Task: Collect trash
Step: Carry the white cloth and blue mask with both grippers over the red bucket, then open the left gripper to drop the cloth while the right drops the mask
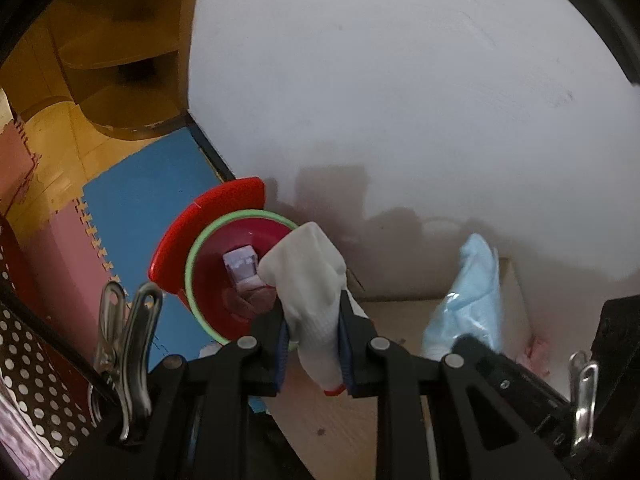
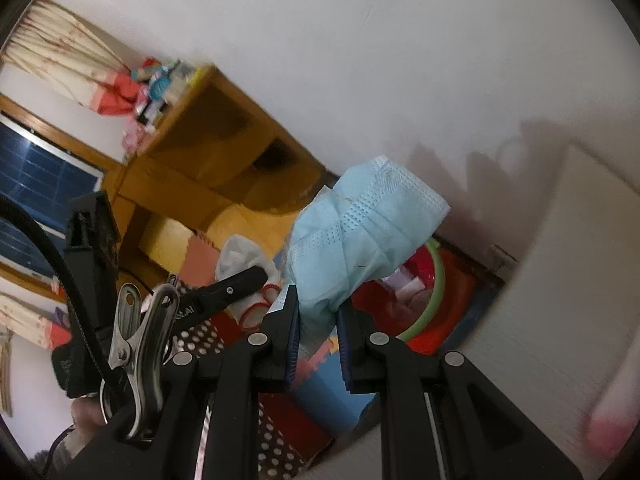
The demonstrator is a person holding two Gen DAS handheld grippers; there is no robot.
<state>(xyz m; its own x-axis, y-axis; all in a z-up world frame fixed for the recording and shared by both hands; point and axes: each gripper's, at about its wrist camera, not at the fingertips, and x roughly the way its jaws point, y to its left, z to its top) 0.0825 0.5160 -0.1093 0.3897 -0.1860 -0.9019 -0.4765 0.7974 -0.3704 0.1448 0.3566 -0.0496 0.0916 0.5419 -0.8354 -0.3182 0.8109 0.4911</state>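
Both tools are clamped on soft, light trash near the red bin (image 1: 240, 276), the left tool (image 1: 312, 344) pinching a limp white glove (image 1: 308, 280) mid-body, the right tool (image 2: 316, 332) a crumpled blue mask (image 2: 360, 232) by its lower fold.

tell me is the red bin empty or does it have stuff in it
Not empty: the red bin already holds a small pale carton and crumpled wrappers.

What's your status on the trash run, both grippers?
Left gripper shut on white cloth glove. Right gripper shut on blue face mask. Red bin open below, scraps already inside. Nothing blocking the drop.
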